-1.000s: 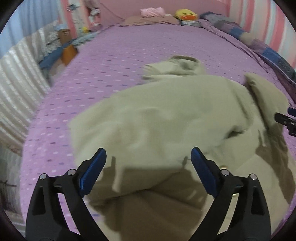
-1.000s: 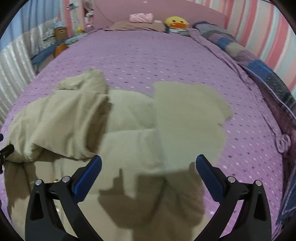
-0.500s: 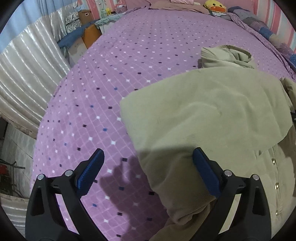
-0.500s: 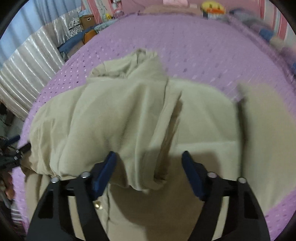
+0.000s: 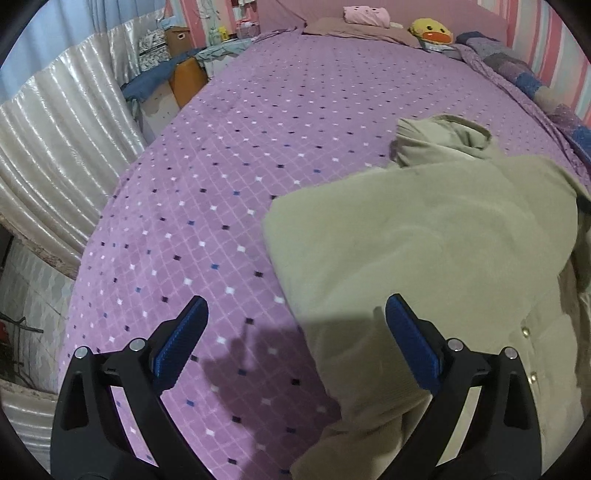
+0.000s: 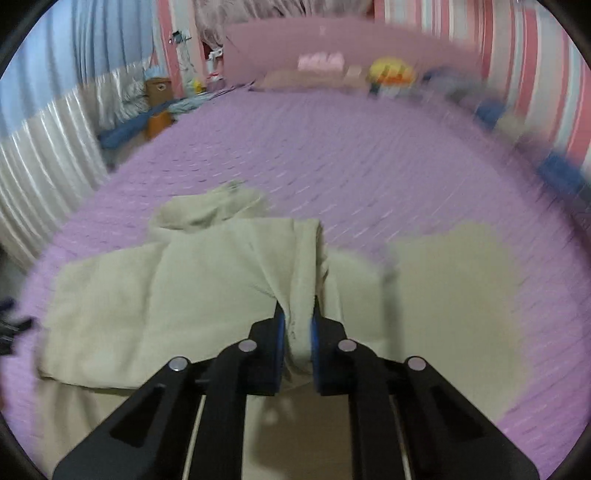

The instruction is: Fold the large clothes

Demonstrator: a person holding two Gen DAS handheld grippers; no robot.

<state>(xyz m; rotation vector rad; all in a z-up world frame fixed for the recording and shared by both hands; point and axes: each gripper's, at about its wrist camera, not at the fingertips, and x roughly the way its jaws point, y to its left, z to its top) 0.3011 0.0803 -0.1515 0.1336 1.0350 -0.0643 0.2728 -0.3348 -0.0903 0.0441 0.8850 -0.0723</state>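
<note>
A large beige garment point(image 5: 424, 251) with snap buttons lies partly folded on the purple dotted bedspread point(image 5: 229, 192). In the left wrist view my left gripper point(image 5: 295, 332) is open above the garment's left edge; bedspread lies under its left pad and cloth under its right one, with nothing pinched. In the blurred right wrist view my right gripper point(image 6: 297, 325) is shut on a bunched fold of the beige garment point(image 6: 192, 280); cloth shows between the blue pads. The garment's collar point(image 6: 210, 210) points toward the far end of the bed.
Pillows, a pink bundle point(image 5: 365, 14) and a yellow duck toy point(image 5: 430, 31) lie at the bed's head. A patchwork blanket point(image 5: 517, 74) runs along the right wall. Silver curtain point(image 5: 55, 147), a box and clutter point(image 5: 177, 70) stand off the bed's left side.
My right gripper went from wide open to shut on a fold of the garment. My left gripper slid left, off the cloth's middle to its left edge, staying open.
</note>
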